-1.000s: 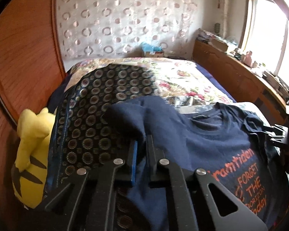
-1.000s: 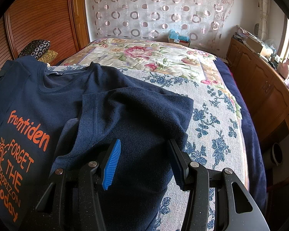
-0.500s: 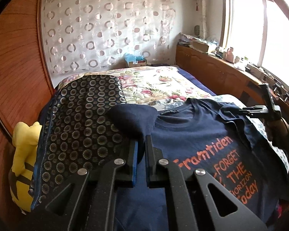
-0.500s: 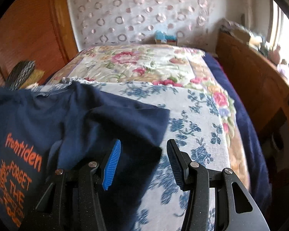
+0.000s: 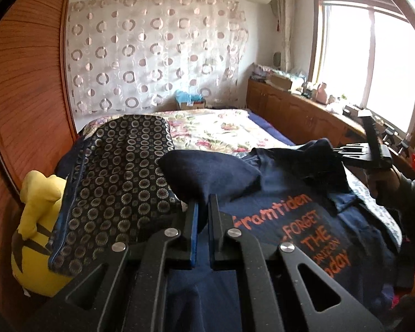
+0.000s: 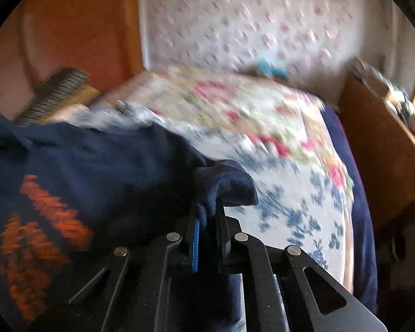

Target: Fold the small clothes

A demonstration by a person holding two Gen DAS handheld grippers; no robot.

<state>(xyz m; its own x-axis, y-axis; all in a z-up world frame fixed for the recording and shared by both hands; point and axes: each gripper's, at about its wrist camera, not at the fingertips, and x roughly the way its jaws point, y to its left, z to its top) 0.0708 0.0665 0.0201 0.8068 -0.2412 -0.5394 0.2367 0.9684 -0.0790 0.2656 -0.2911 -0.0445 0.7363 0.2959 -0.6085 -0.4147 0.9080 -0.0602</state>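
Two grippers now pinch the navy T-shirt [image 5: 276, 193], which lies across the bed [image 5: 221, 130] with its orange print facing up. Left gripper [image 5: 202, 215]: jaws pressed nearly together on a bunched fold of the left sleeve, as a second ago; the wrist view has meanwhile swung so that more of the wall curtain [image 5: 152, 55] and window [image 5: 373, 55] shows and less of the yellow plush toy [image 5: 36, 221] beside the dark ring-patterned pillow [image 5: 119, 182]. Right gripper [image 6: 207, 215]: a second ago its jaws stood spread over the right sleeve without pressing it; they are now closing, and a wad of navy cloth is caught between the blue pad and its black partner. In the left wrist view the right gripper [image 5: 337, 149] appears at the far side of the shirt, with cloth drawn up toward it and a dark-sleeved hand [image 5: 384, 185] behind. The right wrist view is motion-blurred, so detail of the blue-flowered blanket [image 6: 290, 193] is soft. Judgement: with both sleeves secured, the shirt is ready to be lifted or its sides turned inward; folding proper has scarcely begun, and an uneven pull could drag the shirt askew.
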